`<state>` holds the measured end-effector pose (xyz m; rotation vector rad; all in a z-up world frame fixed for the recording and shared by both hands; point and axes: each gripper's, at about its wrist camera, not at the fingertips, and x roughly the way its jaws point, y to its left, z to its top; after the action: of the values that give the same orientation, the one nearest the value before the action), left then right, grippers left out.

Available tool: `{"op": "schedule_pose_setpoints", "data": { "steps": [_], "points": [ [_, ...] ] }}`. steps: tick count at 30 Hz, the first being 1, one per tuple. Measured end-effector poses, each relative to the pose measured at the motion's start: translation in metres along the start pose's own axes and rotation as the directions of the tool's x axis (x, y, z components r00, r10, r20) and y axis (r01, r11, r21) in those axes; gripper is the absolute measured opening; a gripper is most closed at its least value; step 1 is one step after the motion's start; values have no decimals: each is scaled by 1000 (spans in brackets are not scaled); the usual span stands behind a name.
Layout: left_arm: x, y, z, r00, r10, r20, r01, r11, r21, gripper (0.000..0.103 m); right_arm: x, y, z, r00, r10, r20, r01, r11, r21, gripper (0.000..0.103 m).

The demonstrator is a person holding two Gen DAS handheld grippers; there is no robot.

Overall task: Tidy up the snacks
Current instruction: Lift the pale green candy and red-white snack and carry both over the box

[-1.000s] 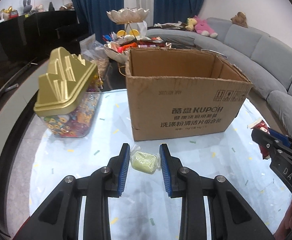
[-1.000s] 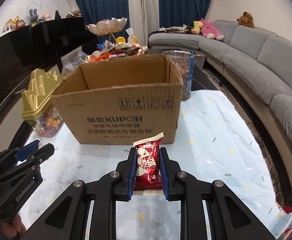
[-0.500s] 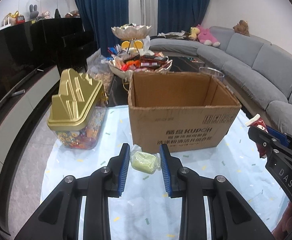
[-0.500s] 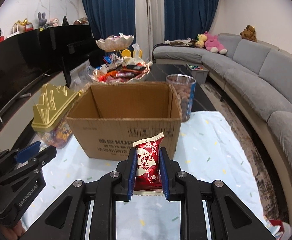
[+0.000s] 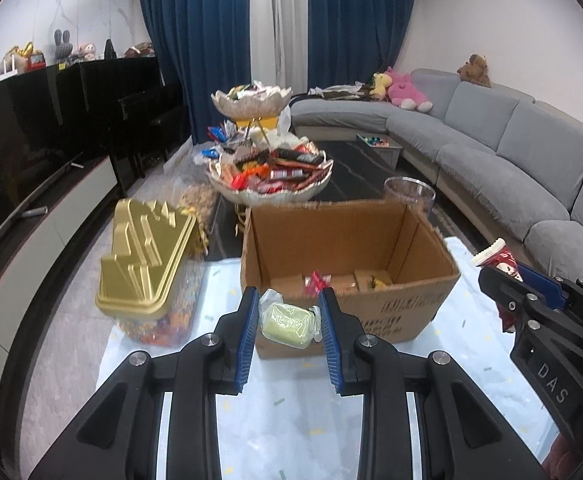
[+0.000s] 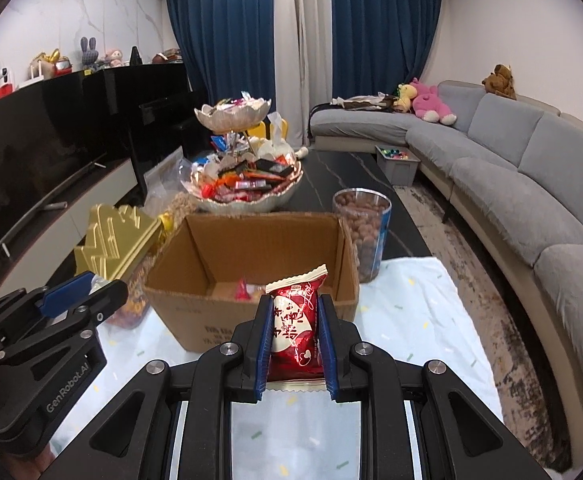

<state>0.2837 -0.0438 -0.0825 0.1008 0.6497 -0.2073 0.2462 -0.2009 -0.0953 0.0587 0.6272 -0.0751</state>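
My left gripper (image 5: 289,312) is shut on a green wrapped snack (image 5: 287,322), held above the table in front of the open cardboard box (image 5: 423,292). My right gripper (image 6: 294,320) is shut on a red snack packet (image 6: 296,328), upright between the pads, just before the box (image 6: 179,312). Several snacks lie on the box floor (image 5: 319,280). The right gripper also shows at the right edge of the left wrist view (image 5: 531,300), and the left gripper at the left of the right wrist view (image 6: 71,300).
A jar with a gold lid (image 5: 147,264) stands left of the box. A two-tier snack bowl (image 5: 267,180) and a clear jar of nuts (image 6: 365,232) stand behind it. A grey sofa (image 6: 511,184) runs along the right. A pale cloth (image 6: 411,320) covers the table.
Both grippers have risen with their snacks, so the inside of the box and the snacks on its floor now show.
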Motion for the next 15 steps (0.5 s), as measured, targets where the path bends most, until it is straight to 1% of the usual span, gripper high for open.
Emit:
{"op": "schedule_pose_setpoints", "data": {
  "steps": [5, 15],
  "points": [
    [2, -4, 15, 1000, -5, 15, 5, 1000, 6, 30, 2, -1, 19, 1000, 4, 14, -4, 1000, -8, 23],
    [27, -5, 38, 1000, -11, 7, 11, 1000, 5, 30, 20, -1, 46, 1000, 8, 13, -8, 1000, -29, 23]
  ]
}}
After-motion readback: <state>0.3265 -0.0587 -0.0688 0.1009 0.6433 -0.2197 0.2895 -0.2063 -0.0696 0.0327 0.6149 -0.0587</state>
